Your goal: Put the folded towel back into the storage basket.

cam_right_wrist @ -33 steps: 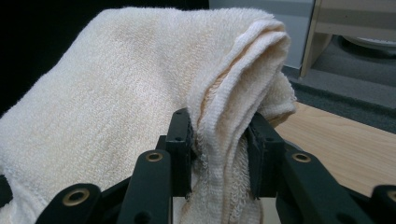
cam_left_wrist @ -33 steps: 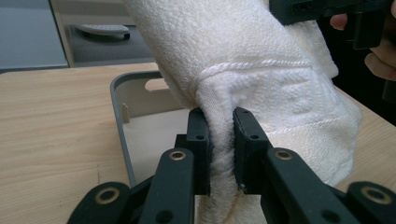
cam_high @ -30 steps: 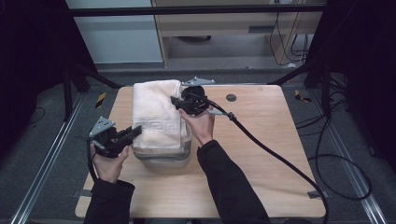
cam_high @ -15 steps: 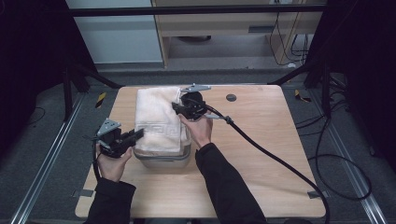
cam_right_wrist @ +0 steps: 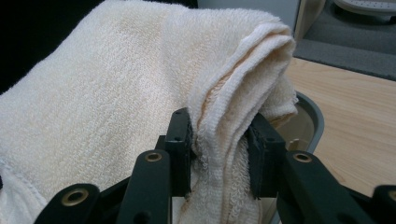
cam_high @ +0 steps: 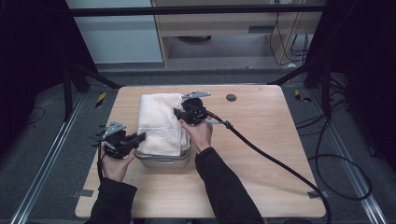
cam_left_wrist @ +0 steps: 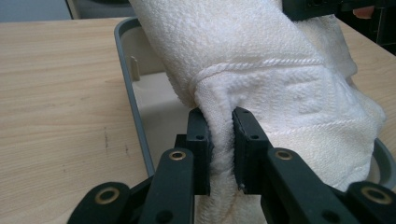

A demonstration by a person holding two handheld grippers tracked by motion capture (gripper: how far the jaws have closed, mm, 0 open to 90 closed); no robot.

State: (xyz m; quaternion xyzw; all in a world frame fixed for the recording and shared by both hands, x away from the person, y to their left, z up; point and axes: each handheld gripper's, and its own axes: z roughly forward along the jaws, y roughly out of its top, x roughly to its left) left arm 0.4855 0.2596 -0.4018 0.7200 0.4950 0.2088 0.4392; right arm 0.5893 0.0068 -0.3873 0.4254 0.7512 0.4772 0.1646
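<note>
A folded cream towel [cam_high: 161,122] is held up over a grey tub [cam_high: 164,160] that stands on the wooden counter [cam_high: 261,154], left of centre. The towel's near end hangs into or over the tub; its far end extends past the tub's back rim toward the counter's far edge.

Left tongs [cam_high: 138,137]: clamped on the towel's near left edge. In the left gripper view the jaws pinch a thick fold of cloth [cam_left_wrist: 222,140] just above the tub's inner wall [cam_left_wrist: 135,112].

Right tongs [cam_high: 179,112]: clamped on the towel's right edge, farther back. In the right gripper view the jaws close on a bunched double fold [cam_right_wrist: 224,154], with the tub rim [cam_right_wrist: 314,116] just beyond.

A black cable [cam_high: 280,163] trails from the right tongs across the counter to its near right corner. A small dark round mark [cam_high: 230,97] sits on the counter near the far edge, well apart from the towel.
</note>
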